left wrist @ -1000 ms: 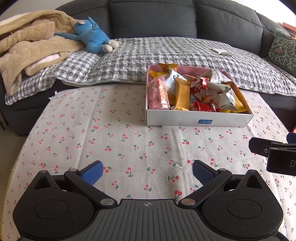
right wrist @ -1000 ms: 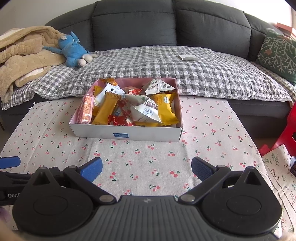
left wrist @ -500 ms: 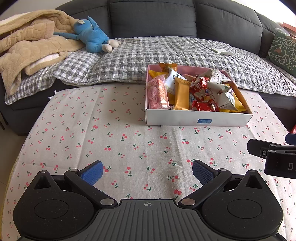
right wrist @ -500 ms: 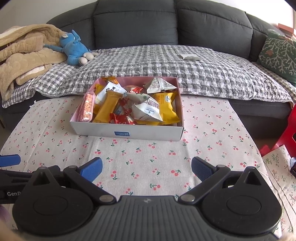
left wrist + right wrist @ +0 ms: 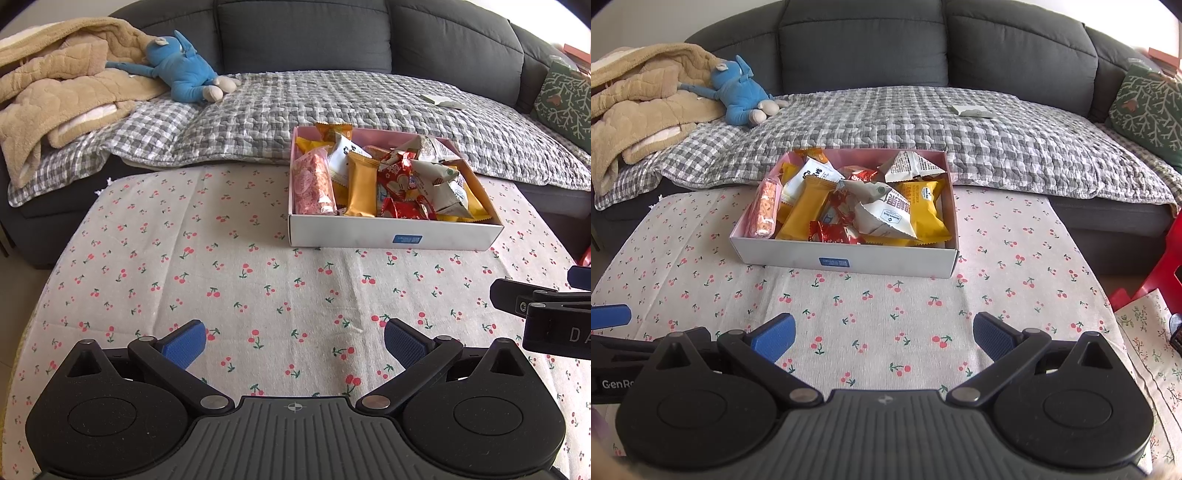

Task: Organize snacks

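One dark grey fabric sofa (image 5: 864,48) across the back, seat covered by one quilted grey-and-white check throw (image 5: 886,122). One table under a cherry-print cloth (image 5: 177,266), woven, lightly creased. One bunched beige quilted blanket (image 5: 55,96) at the sofa's left end, one blue plush toy (image 5: 181,77) lying against it. One green cushion (image 5: 1148,107) with white branch print at the right end. One red plastic piece (image 5: 1167,266) off the table's right edge, shape unclear. One shallow rectangular white cardboard box (image 5: 846,260), pink inside, small blue label on the front wall, sits on the cloth at the sofa side of the table; all snacks are in it, heaped. Countable on top: one pink speckled clear-wrap pack (image 5: 312,184) along the left wall, one orange foil bar (image 5: 361,184), two whitish pyramid-shaped packs (image 5: 882,210), one yellow pillow pack (image 5: 923,206), several crinkly red foil pieces (image 5: 831,232), exact count unclear. One small white flat packet (image 5: 971,110) on the throw. Left gripper (image 5: 293,341): blue ribbed pads spread wide, nothing between them, over bare cloth well short of the box. Right gripper (image 5: 882,338): same, wide apart, empty, box straight ahead.
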`<state>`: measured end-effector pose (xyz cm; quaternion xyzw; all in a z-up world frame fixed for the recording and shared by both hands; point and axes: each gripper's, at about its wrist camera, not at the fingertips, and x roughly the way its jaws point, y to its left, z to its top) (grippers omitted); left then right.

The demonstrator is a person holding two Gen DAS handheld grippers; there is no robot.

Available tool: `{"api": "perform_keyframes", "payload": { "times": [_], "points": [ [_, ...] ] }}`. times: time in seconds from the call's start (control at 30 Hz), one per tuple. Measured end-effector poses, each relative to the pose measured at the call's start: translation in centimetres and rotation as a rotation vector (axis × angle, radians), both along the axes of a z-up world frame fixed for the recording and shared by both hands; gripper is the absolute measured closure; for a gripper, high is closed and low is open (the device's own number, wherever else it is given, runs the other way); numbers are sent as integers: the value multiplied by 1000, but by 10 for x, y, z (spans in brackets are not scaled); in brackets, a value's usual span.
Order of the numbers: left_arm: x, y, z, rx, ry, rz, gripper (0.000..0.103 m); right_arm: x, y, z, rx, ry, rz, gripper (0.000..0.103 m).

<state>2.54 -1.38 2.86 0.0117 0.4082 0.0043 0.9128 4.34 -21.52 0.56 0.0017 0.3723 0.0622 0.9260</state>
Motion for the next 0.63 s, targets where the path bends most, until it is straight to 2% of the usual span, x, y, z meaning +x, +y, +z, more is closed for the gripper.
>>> {"api": "perform_keyframes", "payload": {
  "times": [0.63],
  "points": [
    [0,0,0,16,-3,14,0,0,0,-1,-3,1,0,0]
  ]
}}
